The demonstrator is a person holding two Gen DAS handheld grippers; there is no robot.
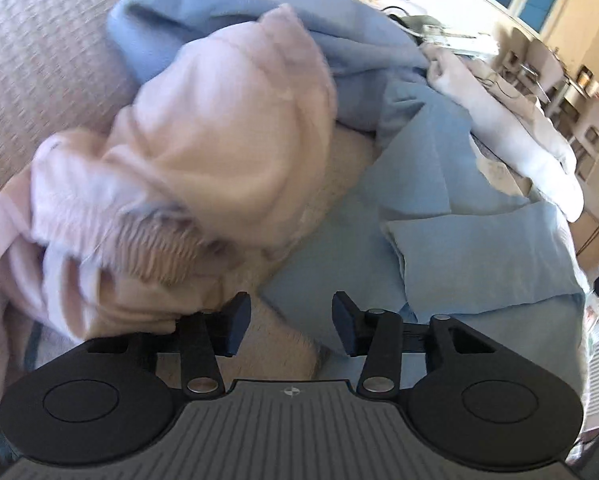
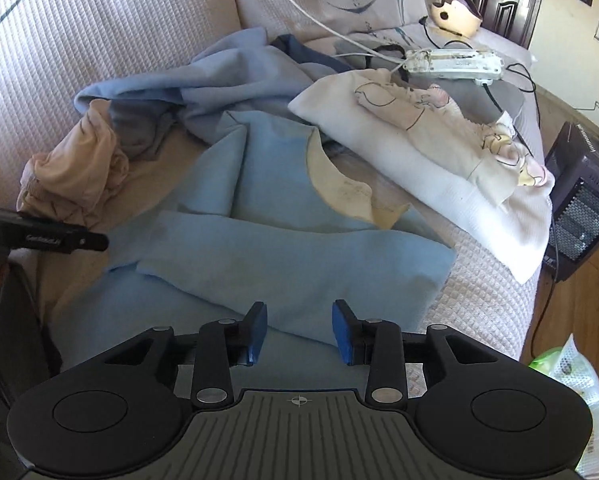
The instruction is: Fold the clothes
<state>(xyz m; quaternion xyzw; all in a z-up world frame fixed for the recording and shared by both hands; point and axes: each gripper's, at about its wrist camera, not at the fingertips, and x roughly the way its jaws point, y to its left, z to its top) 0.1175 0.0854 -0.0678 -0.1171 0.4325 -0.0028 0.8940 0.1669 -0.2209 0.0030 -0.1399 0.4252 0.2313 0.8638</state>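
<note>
Both claws are spread with nothing pinched: the right claw (image 2: 299, 330) hangs over the folded light blue garment (image 2: 283, 248) lying on the bed (image 2: 491, 300), the left claw (image 1: 291, 322) just beside a blurry crumpled pink garment (image 1: 203, 168). Further back, only the right view shows the white power strip (image 2: 453, 65) and black heater (image 2: 579, 204) beside the bed.

Soft matt blue cloth garment (image 2: 283, 248) lies on a quilted, textured fabric sofa (image 2: 79, 40).

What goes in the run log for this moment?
left gripper: open, empty | right gripper: open, empty | pink garment: crumpled | light blue garment: partly folded
</note>
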